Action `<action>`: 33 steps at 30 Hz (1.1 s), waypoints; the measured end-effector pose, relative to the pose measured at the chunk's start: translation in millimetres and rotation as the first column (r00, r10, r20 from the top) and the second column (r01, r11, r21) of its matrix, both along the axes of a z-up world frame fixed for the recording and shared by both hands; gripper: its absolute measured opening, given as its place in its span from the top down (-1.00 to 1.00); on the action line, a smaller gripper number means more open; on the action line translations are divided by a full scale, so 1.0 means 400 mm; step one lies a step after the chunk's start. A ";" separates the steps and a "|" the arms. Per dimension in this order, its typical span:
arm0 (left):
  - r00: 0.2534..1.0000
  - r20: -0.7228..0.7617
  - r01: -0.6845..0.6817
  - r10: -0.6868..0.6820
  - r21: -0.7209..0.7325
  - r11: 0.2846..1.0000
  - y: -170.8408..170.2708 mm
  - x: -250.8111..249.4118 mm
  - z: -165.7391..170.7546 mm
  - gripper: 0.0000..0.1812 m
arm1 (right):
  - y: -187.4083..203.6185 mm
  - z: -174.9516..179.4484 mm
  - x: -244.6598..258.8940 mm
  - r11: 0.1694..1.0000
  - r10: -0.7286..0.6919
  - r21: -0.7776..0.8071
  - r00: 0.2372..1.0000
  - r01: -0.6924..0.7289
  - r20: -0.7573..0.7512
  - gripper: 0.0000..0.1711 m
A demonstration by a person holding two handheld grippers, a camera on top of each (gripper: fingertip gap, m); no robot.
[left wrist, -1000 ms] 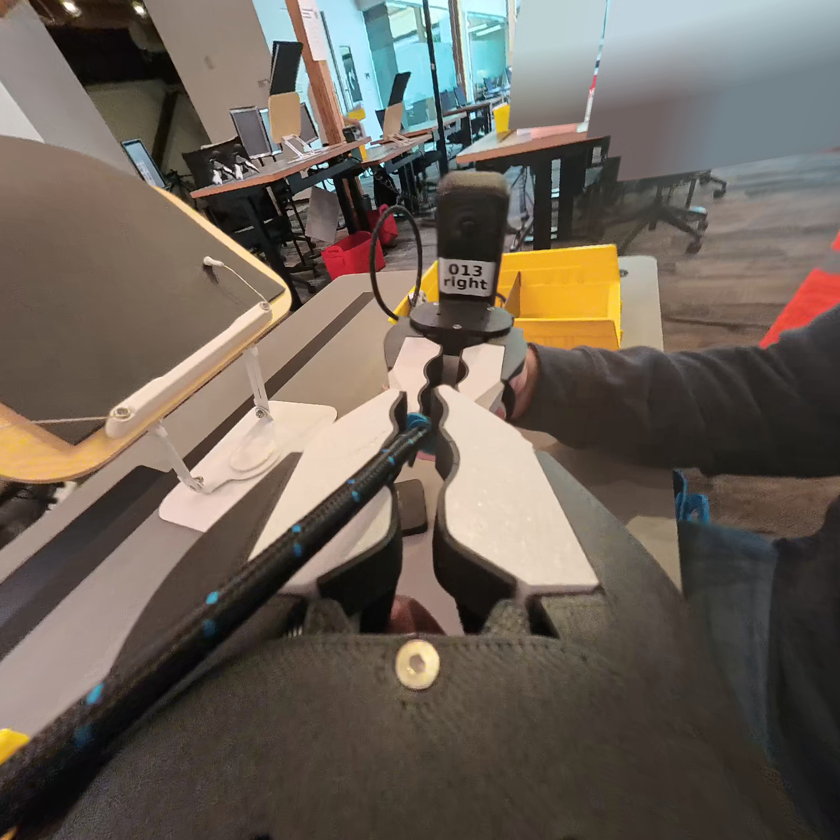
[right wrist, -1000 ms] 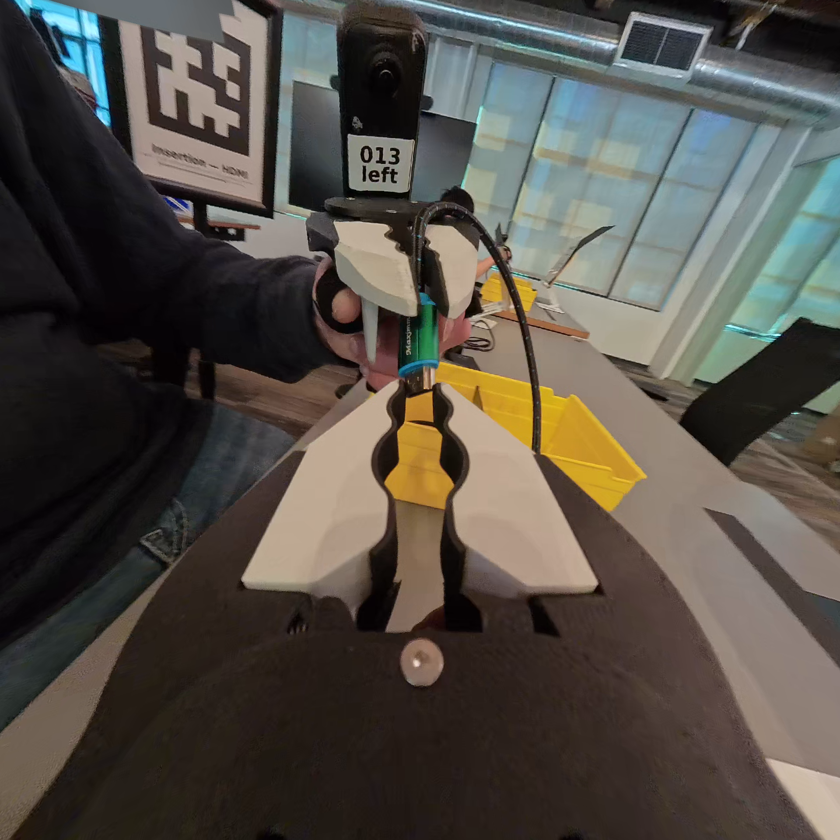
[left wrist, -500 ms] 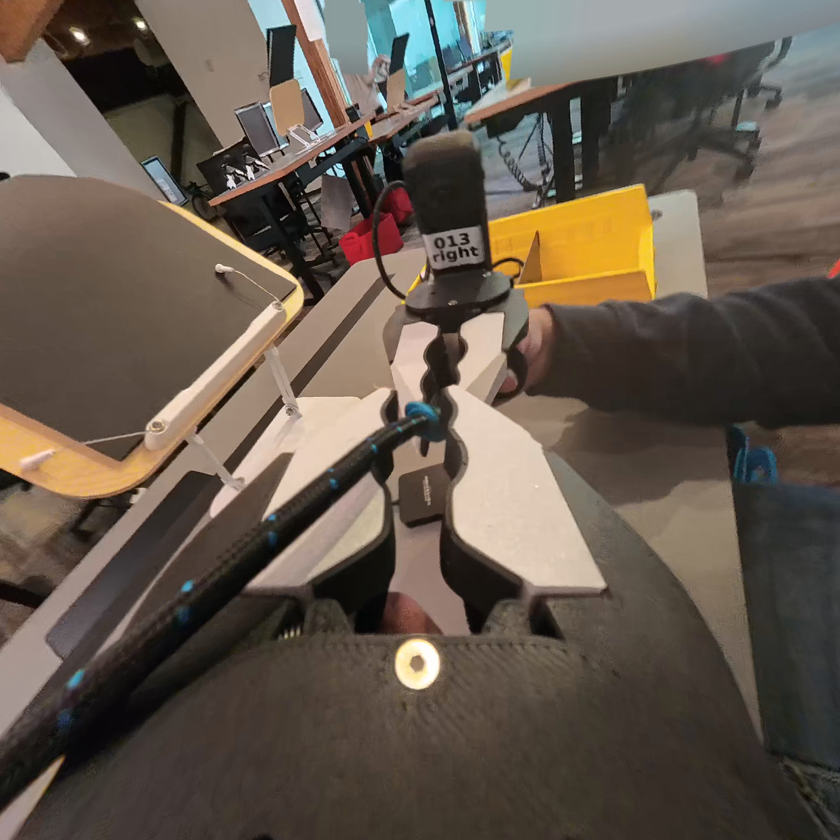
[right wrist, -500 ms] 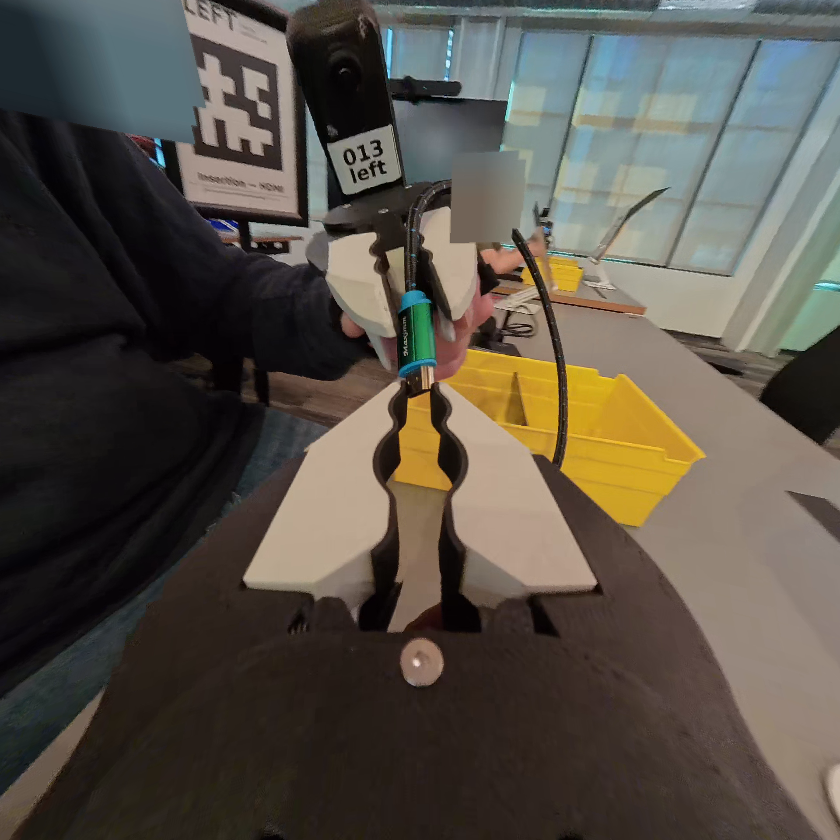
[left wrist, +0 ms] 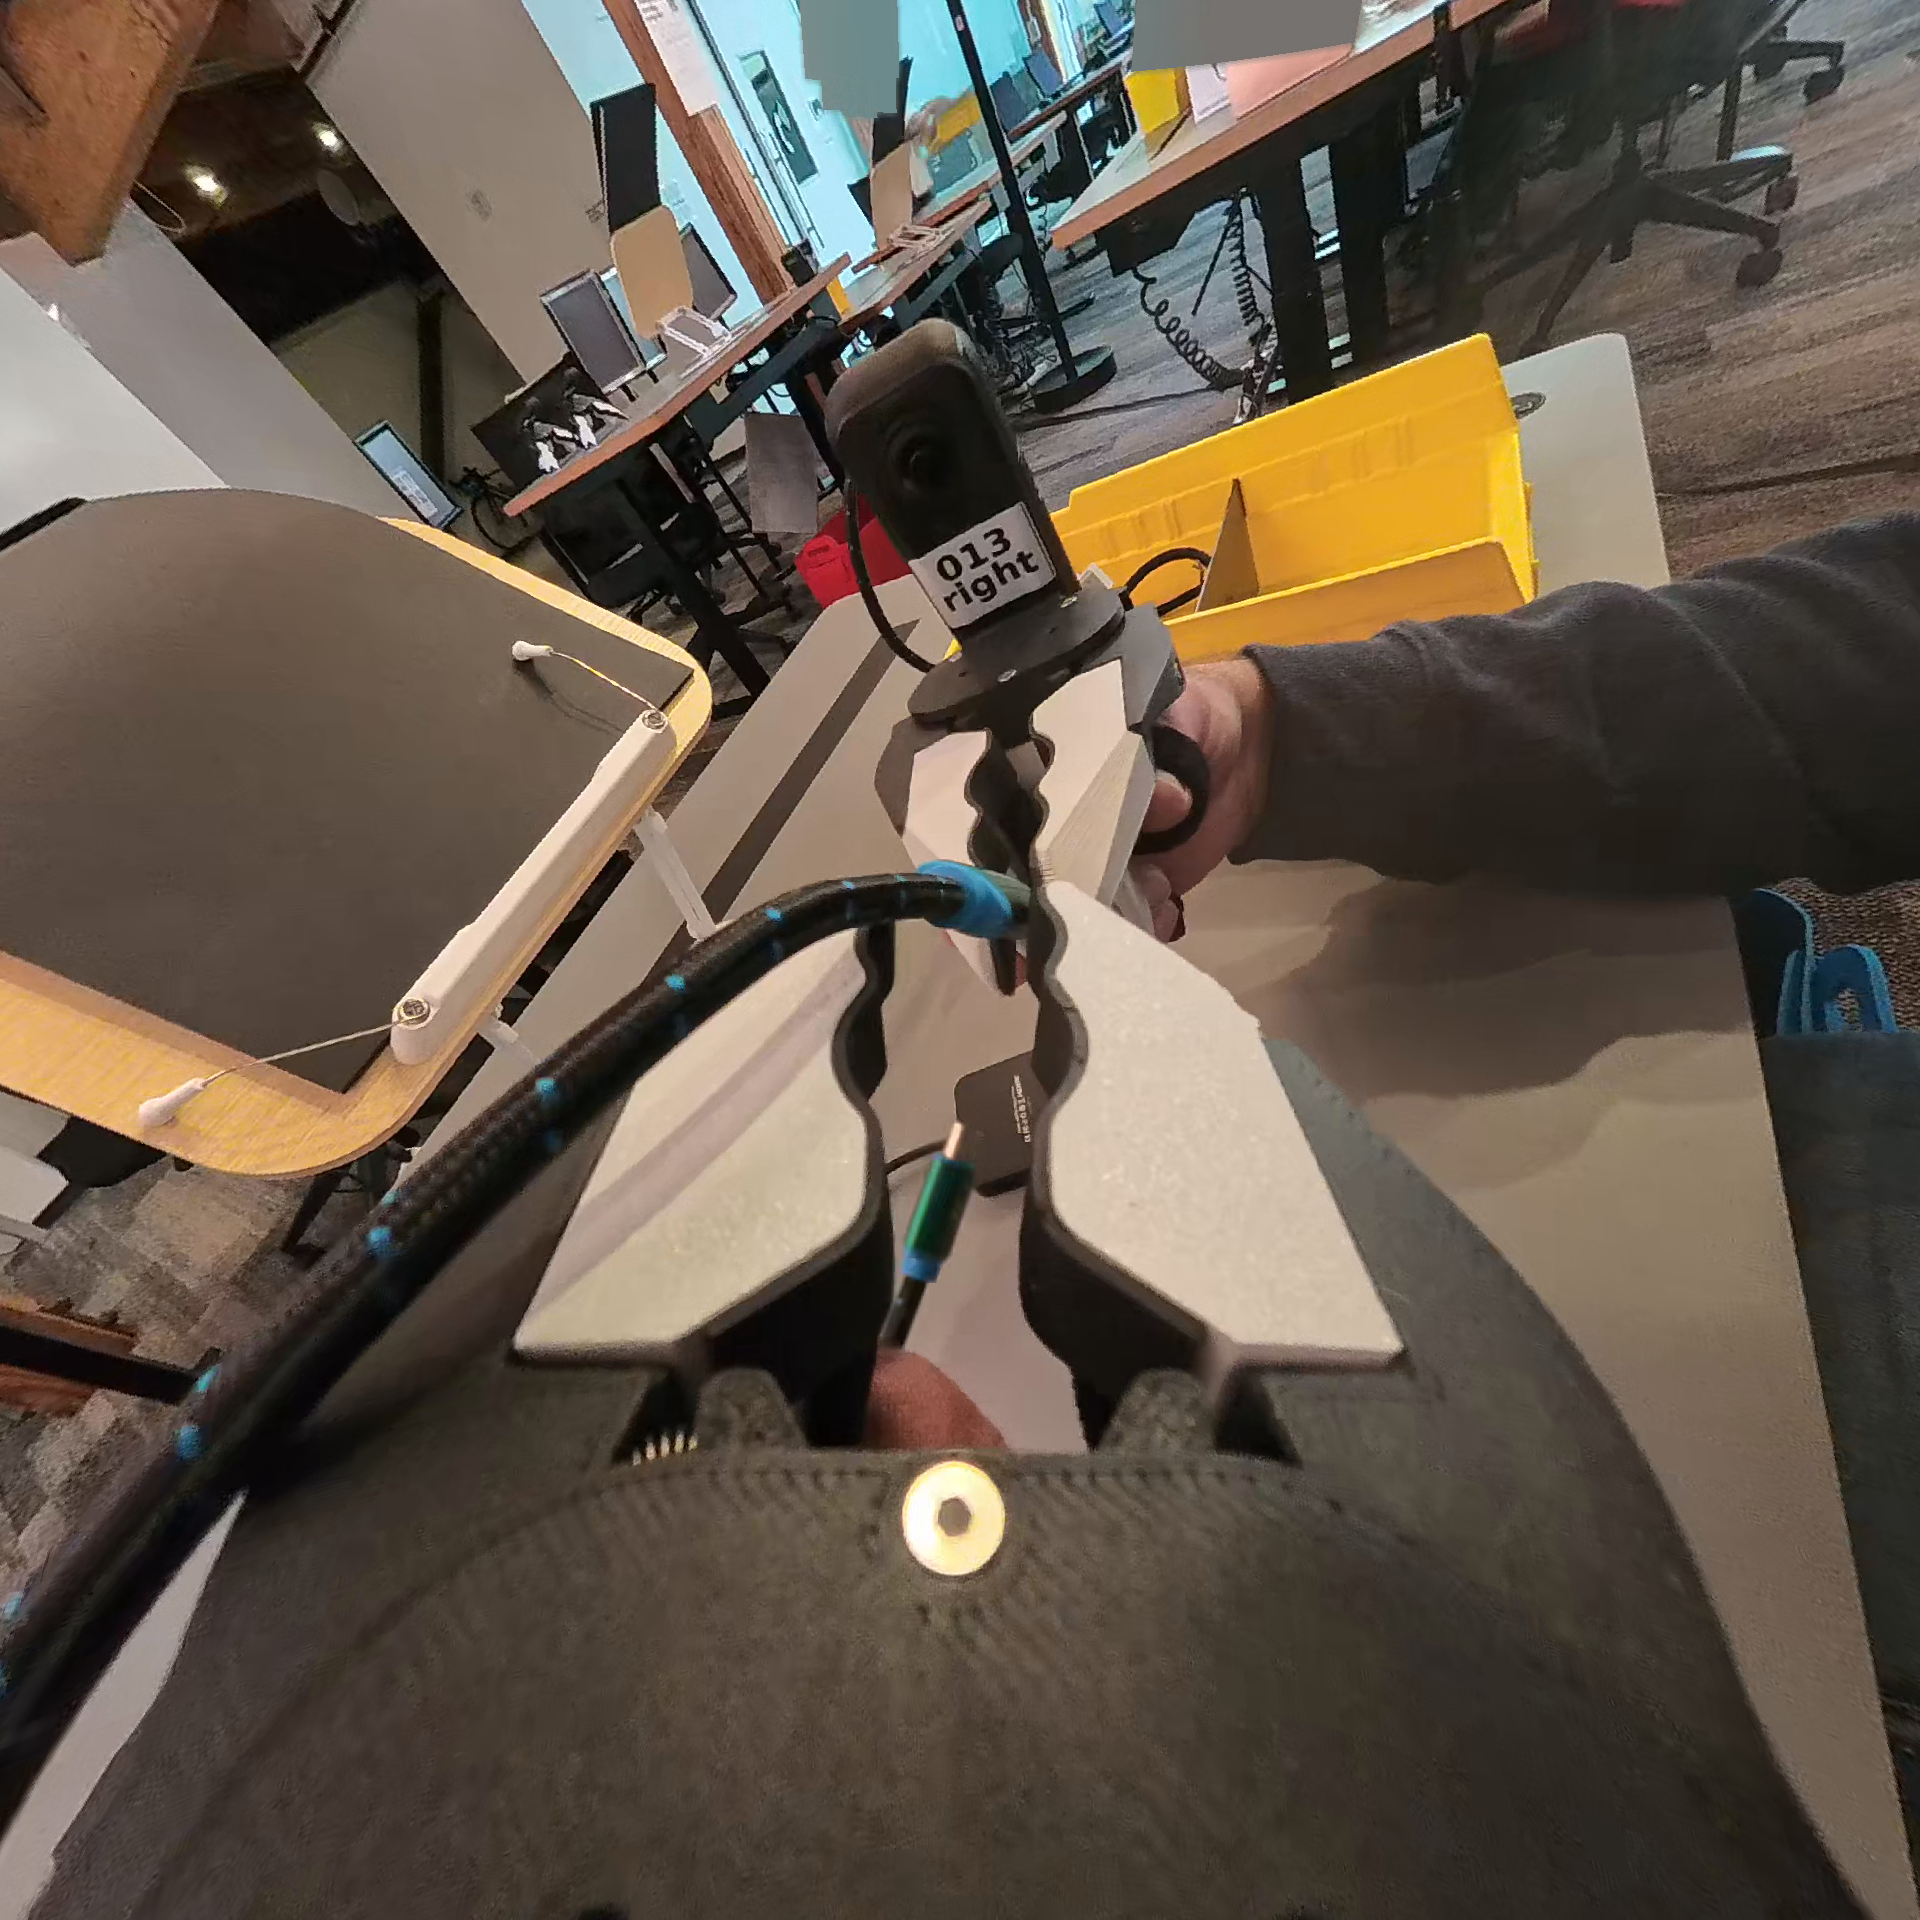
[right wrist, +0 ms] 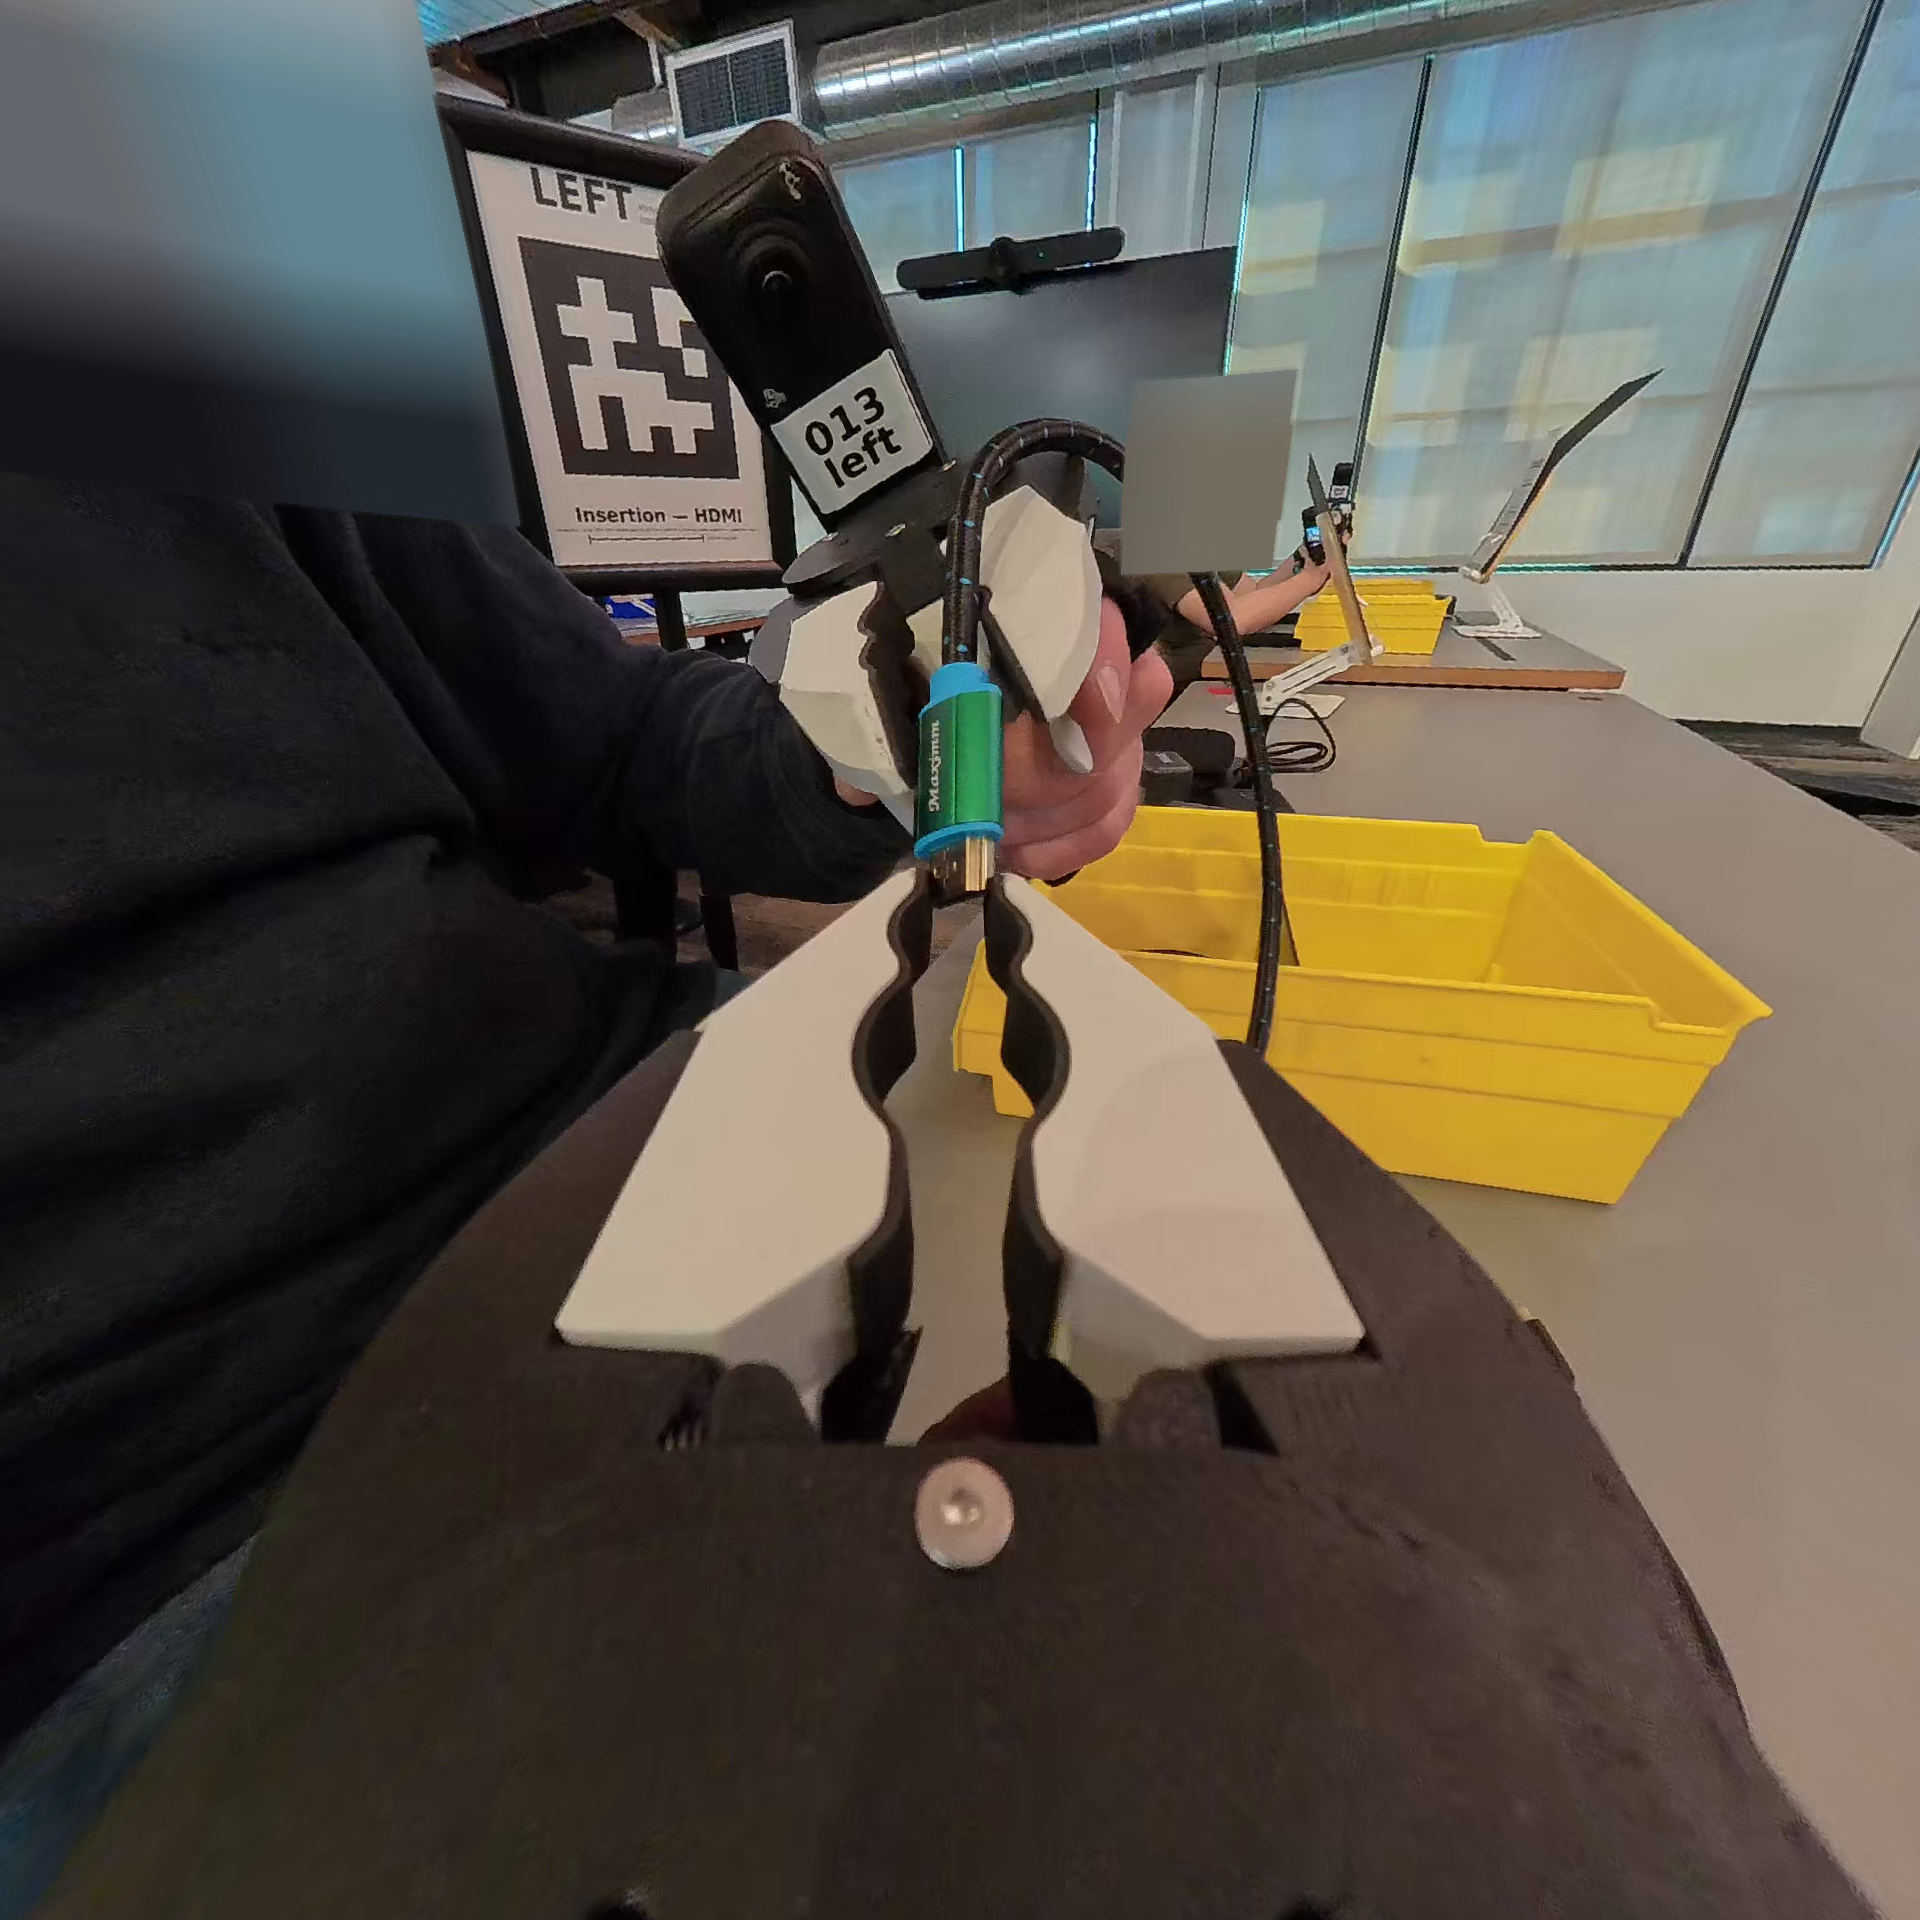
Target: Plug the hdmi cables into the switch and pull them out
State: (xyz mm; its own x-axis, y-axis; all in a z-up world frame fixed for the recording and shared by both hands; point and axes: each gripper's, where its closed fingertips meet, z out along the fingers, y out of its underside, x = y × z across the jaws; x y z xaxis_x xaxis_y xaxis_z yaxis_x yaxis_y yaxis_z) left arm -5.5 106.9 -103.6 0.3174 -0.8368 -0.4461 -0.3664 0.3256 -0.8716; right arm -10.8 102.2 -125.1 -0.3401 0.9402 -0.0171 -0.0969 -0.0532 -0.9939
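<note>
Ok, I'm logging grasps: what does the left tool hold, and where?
The left tool pinches the HDMI cable at the blue collar just behind its green connector.

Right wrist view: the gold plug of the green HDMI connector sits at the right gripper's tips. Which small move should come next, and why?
Probably ease the right gripper forward along the green HDMI connector, so its fingers bracket the green shell before closing. Only the gold plug lies between its tips now, and that plug must stay bare to enter the HDMI switch.
</note>
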 end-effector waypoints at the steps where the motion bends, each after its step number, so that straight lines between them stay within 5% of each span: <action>1: 1.000 0.003 0.002 -0.002 -0.002 1.000 0.000 0.000 0.000 0.74 | -0.001 0.000 0.000 1.000 0.003 -0.002 1.000 -0.003 0.000 0.91; 20: 0.993 -0.066 0.102 -0.098 0.060 0.993 -0.047 0.010 -0.012 0.80 | -0.043 -0.036 -0.006 0.994 0.109 -0.021 0.990 -0.108 0.085 0.93; 33: 0.948 0.315 0.025 0.042 -0.207 0.978 0.023 -0.018 0.046 0.88 | 0.044 0.041 -0.020 0.913 -0.284 0.264 0.949 0.312 -0.139 0.68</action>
State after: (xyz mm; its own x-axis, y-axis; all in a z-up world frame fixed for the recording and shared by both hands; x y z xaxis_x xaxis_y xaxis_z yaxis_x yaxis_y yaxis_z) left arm -12.7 116.1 -85.3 0.4209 -0.8963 -0.1399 -0.0634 0.1248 -0.9902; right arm -18.6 119.8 -108.7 -0.0302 0.9597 0.2794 -0.1602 0.2713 -0.9491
